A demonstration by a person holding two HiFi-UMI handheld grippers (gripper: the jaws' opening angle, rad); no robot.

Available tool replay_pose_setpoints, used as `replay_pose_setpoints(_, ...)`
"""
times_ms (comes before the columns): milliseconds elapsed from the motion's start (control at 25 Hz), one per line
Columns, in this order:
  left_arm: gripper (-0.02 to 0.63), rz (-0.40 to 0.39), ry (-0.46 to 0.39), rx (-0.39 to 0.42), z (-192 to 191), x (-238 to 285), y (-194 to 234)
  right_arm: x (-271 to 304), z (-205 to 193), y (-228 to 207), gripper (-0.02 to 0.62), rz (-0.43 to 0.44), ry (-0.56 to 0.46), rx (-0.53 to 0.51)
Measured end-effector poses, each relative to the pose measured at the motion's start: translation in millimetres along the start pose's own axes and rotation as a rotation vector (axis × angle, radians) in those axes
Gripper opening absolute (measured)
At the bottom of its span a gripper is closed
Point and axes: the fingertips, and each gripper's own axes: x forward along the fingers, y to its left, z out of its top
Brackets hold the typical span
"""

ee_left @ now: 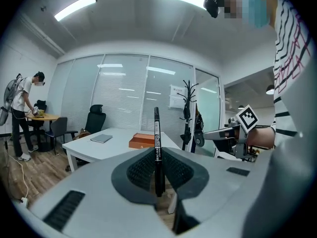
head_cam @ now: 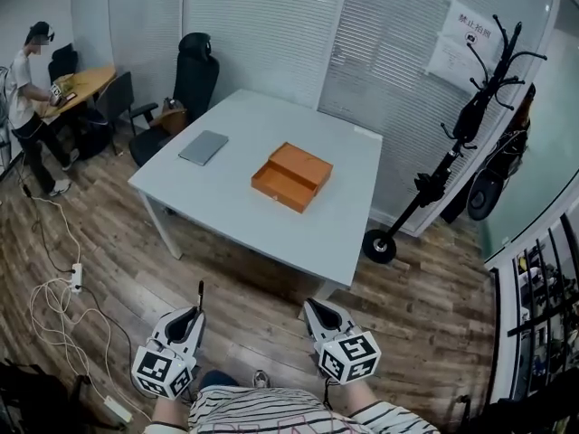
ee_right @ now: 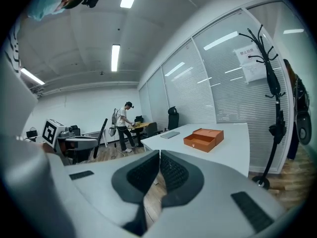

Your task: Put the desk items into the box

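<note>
An orange box [head_cam: 291,175] with its drawer pulled out lies on the white table [head_cam: 262,224], beside a grey notebook [head_cam: 204,146]. I stand a step back from the table's near edge. My left gripper [head_cam: 194,316] is shut on a black pen [head_cam: 200,295] that sticks up between its pads. In the left gripper view the pen [ee_left: 157,148] stands upright in the left gripper [ee_left: 157,155], with the box [ee_left: 141,141] far ahead. My right gripper [head_cam: 313,308] is shut with nothing in it; its own view shows the closed right gripper [ee_right: 159,156] and the box [ee_right: 204,138] beyond.
A black coat stand [head_cam: 470,107] and a scooter [head_cam: 398,224] stand right of the table. A black office chair [head_cam: 193,80] is behind its far left corner. A person [head_cam: 32,107] works at a far desk. Cables and a power strip [head_cam: 76,278] lie on the floor to my left.
</note>
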Motion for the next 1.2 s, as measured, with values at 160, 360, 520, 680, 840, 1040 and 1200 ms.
replay_pose_setpoints(160, 0.057, 0.006, 0.008, -0.015, -3.8, 15.9, 12.2, 16.5, -1.1, -8.9, 0.028, 0.003, 0.009, 0.018)
replay_pose_setpoints(360, 0.057, -0.020, 0.012, -0.015, -1.1, 44.0, 43.5, 47.0, 6.8, -19.4, 0.028, -0.032, 0.005, 0.035)
replay_pose_setpoints(520, 0.057, -0.069, 0.014, -0.008, 6.5, 73.8, 81.1, 80.9, 15.7, -29.2, 0.028, -0.092, -0.002, 0.061)
replay_pose_setpoints(680, 0.057, -0.141, 0.023, 0.012, 21.5, 110.4, 125.6, 120.3, 33.4, -32.1, 0.028, -0.164, -0.025, 0.083)
replay_pose_setpoints(840, 0.057, -0.237, 0.041, 0.044, 35.4, 145.6, 161.0, 154.6, 49.6, -32.8, 0.028, -0.242, -0.051, 0.110)
replay_pose_setpoints(1040, 0.057, -0.335, 0.050, 0.073, 50.4, 181.2, 196.2, 186.7, 61.0, -31.6, 0.028, -0.329, -0.072, 0.144)
replay_pose_setpoints(1200, 0.057, -0.399, 0.058, 0.087, 53.0, 196.0, 219.3, 203.5, 62.4, -26.0, 0.028, -0.396, -0.089, 0.170)
